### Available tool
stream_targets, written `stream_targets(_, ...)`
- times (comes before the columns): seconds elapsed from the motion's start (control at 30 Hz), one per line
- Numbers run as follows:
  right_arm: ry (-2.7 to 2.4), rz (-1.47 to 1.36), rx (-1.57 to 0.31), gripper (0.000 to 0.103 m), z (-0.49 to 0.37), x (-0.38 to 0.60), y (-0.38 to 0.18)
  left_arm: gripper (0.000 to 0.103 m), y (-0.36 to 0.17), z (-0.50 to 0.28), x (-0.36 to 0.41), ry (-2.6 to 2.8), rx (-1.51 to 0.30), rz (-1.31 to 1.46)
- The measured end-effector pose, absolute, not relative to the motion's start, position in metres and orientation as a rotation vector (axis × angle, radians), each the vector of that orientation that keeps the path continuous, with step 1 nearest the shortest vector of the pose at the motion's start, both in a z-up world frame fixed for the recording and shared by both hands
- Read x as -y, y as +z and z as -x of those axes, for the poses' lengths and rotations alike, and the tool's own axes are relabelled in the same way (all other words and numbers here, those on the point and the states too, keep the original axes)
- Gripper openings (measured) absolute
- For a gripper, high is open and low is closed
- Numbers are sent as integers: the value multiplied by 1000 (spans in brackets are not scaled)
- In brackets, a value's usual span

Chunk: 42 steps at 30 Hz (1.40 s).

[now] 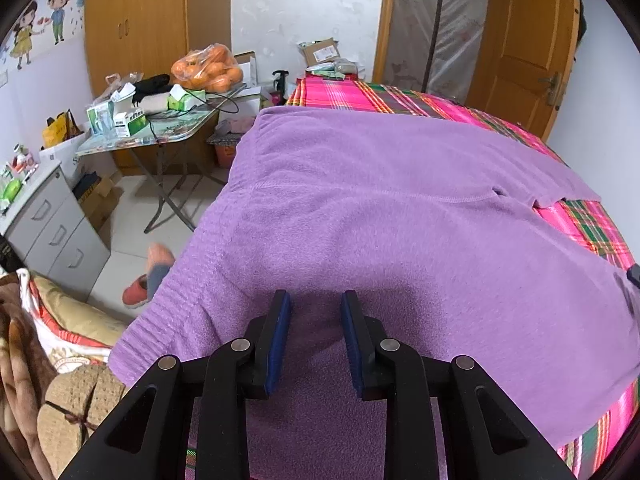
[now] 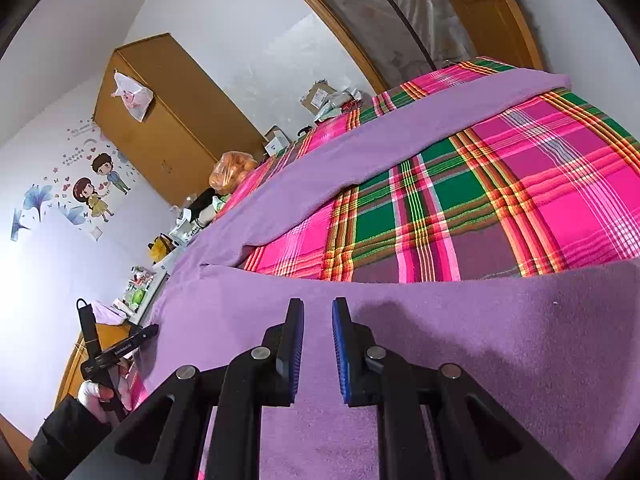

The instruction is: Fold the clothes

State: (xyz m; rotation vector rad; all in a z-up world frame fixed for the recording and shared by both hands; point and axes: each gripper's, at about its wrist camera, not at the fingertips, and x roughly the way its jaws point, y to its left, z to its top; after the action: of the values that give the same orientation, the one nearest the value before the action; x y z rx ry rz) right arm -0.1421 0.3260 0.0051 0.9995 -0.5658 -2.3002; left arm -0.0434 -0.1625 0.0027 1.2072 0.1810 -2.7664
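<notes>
- Left gripper (image 1: 315,300): released, jaws apart above the purple garment (image 1: 400,208), nothing pinched.
- Right gripper (image 2: 317,307): jaws narrowly parted and unclenched over the same garment.
- Ahead of both grippers, the garment lies spread across the plaid bed (image 2: 520,184).

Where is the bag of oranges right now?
In the left wrist view, the bag of oranges sits upper left on the cluttered folding table, in front of the wardrobe, left of the bed.

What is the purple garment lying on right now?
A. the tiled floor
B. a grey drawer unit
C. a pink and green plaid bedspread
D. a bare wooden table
C: the purple garment is spread flat over the pink and green plaid bedspread, which shows around its edges in both wrist views.
</notes>
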Motion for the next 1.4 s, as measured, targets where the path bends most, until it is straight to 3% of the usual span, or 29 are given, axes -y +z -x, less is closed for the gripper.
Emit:
stream_targets(0.3, -2261, -980, 559, 16, 137, -327, 5, 30, 3, 53, 150, -2695, -85, -1214)
stream_targets(0.77, -2236, -1017, 525, 16, 136, -325, 1, 32, 3, 67, 145, -2648, -76, -1221)
stream_targets(1.4, -2204, -1092, 569, 16, 146, -329, -9, 34, 1, 66, 162, -2727, -273, -1204)
